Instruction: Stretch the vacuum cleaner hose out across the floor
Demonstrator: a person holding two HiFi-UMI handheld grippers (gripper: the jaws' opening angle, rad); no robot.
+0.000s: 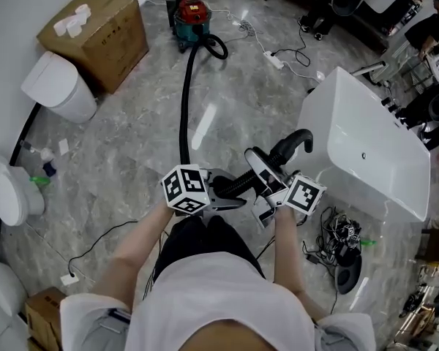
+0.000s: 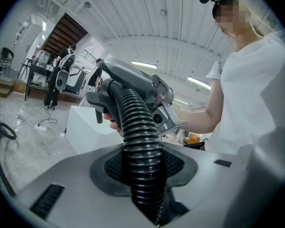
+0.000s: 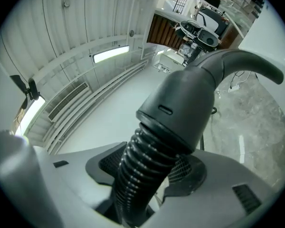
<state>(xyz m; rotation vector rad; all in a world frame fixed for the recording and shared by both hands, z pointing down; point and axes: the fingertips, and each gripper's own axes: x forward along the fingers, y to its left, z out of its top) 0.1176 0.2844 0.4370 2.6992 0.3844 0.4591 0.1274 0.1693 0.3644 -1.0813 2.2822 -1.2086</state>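
Observation:
A black ribbed vacuum hose (image 1: pixel 184 101) runs from the red and teal vacuum cleaner (image 1: pixel 192 17) at the far end of the floor straight toward me. My left gripper (image 1: pixel 230 194) is shut on the hose (image 2: pixel 137 127) at waist height, with its pads (image 2: pixel 178 167) pressed on the ribs. A short stretch further on, the hose (image 3: pixel 142 170) lies between the jaws of my right gripper (image 1: pixel 263 168), which stand open with a gap on one side. Beyond them the smooth cuff (image 3: pixel 185 108) leads into the curved handle end (image 1: pixel 296 141).
A white bathtub (image 1: pixel 366 145) stands close on the right. A cardboard box (image 1: pixel 102 31) and white toilets (image 1: pixel 58 86) line the left wall. A power strip with cables (image 1: pixel 274 58) lies beyond, and a cable tangle (image 1: pixel 340 240) by my right foot. People stand at the far right.

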